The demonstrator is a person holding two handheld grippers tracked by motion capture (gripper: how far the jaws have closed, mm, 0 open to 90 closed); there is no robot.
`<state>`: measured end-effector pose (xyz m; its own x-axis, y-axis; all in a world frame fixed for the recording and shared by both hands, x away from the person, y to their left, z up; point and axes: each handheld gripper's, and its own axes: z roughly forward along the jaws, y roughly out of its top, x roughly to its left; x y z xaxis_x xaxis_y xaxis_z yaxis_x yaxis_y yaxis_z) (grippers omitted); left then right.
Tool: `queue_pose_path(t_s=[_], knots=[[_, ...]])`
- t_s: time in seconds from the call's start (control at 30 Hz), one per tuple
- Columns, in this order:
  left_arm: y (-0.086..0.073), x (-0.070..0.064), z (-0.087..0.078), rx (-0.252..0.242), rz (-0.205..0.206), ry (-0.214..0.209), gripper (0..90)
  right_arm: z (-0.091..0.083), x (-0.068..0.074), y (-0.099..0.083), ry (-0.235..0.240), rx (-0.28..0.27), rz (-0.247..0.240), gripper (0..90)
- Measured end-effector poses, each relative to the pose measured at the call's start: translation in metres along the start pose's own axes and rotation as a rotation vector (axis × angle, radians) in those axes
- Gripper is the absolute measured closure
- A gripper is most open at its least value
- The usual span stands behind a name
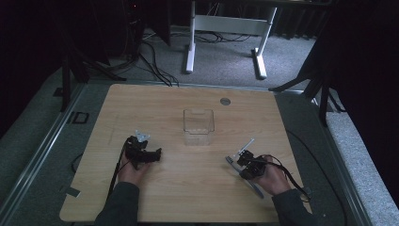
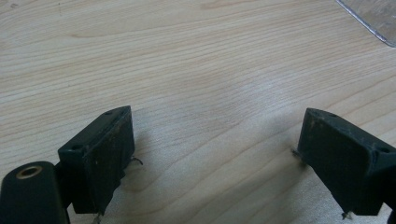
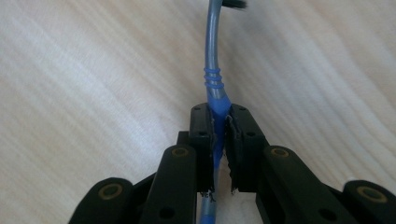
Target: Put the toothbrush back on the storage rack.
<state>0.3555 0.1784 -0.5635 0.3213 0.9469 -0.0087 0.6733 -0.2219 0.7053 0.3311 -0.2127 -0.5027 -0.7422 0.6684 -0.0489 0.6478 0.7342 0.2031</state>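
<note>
Right tongs (image 3: 220,126) lie low over the pale wooden surface (image 1: 188,188), pinching a slim blue-handled toothbrush (image 3: 214,79); left tongs (image 2: 215,158) gape wide, holding nothing.

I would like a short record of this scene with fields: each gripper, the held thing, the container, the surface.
left gripper: open, holds nothing, low over the table
right gripper: shut on toothbrush
toothbrush: blue handle clamped between the jaws, head end points away from the hand
clear container: near table centre, apart from both grippers
table: light wood
</note>
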Motion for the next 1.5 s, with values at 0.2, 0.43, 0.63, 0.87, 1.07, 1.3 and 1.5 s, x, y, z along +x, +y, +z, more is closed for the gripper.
queue_pose_path(t_s=[0.2, 0.43, 0.63, 0.87, 1.07, 1.3, 1.5], knots=[[0.0, 0.0, 0.0, 0.0, 0.0, 0.0, 11.1, -0.004, -0.007, -0.002, -0.022, -0.057, 0.051, 81.0], [0.0, 0.0, 0.0, 0.0, 0.0, 0.0, 11.1, -0.007, -0.014, -0.003, -0.045, -0.111, 0.111, 81.0], [0.0, 0.0, 0.0, 0.0, -0.001, 0.0, 11.1, -0.009, -0.021, -0.002, -0.063, -0.141, 0.155, 81.0], [0.0, 0.0, 0.0, 0.0, 0.0, 0.001, 11.1, -0.011, -0.029, 0.0, -0.08, -0.176, 0.208, 81.0], [0.0, 0.0, 0.0, 0.0, -0.001, 0.0, 11.1, -0.013, -0.035, 0.001, -0.112, -0.216, 0.253, 81.0], [0.0, 0.0, 0.0, 0.0, -0.001, 0.0, 11.1, -0.015, -0.042, 0.002, -0.142, -0.257, 0.278, 81.1], [0.0, 0.0, 0.0, 0.0, -0.001, 0.0, 11.1, -0.016, -0.046, 0.004, -0.162, -0.287, 0.293, 81.2]])
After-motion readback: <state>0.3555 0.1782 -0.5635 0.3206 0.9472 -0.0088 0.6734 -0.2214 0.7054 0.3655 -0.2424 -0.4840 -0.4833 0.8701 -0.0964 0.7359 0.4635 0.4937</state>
